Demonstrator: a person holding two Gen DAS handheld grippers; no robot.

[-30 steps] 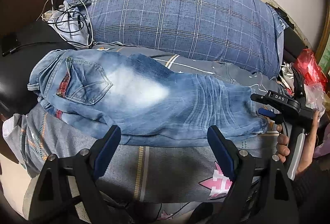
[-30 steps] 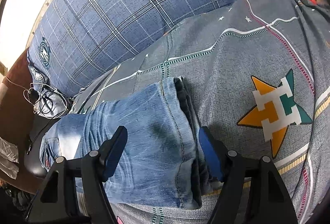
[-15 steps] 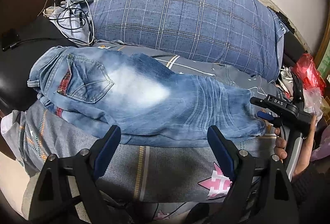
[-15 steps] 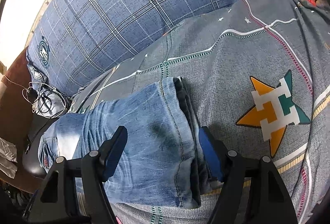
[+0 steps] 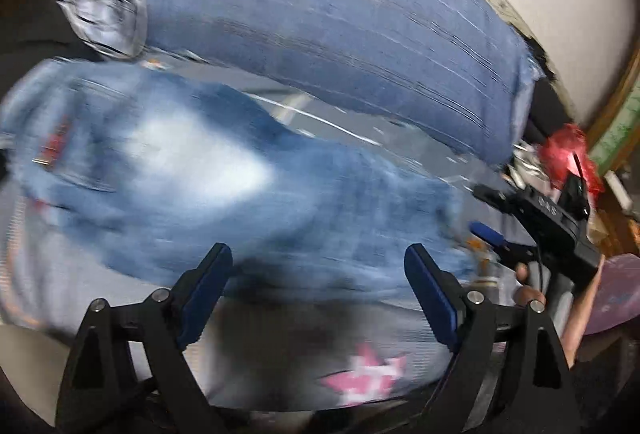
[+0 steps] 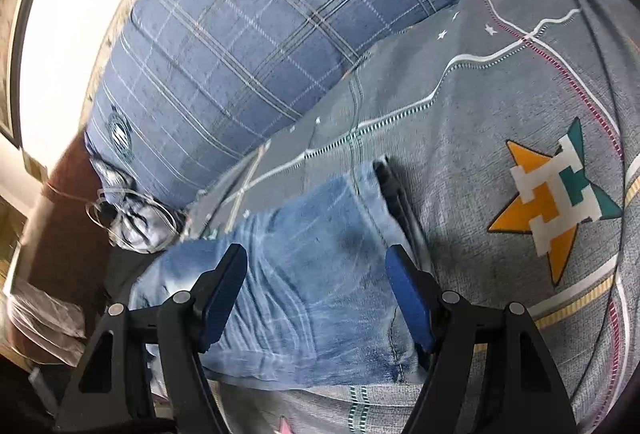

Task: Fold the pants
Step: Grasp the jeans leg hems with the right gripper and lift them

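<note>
Lying blurred across the grey bedspread, the jeans sit just beyond the left gripper, its jaws apart and empty; the right gripper shows at far right. From the right wrist, the right gripper hangs spread over the jeans' hem end, near the plaid pillow.
</note>
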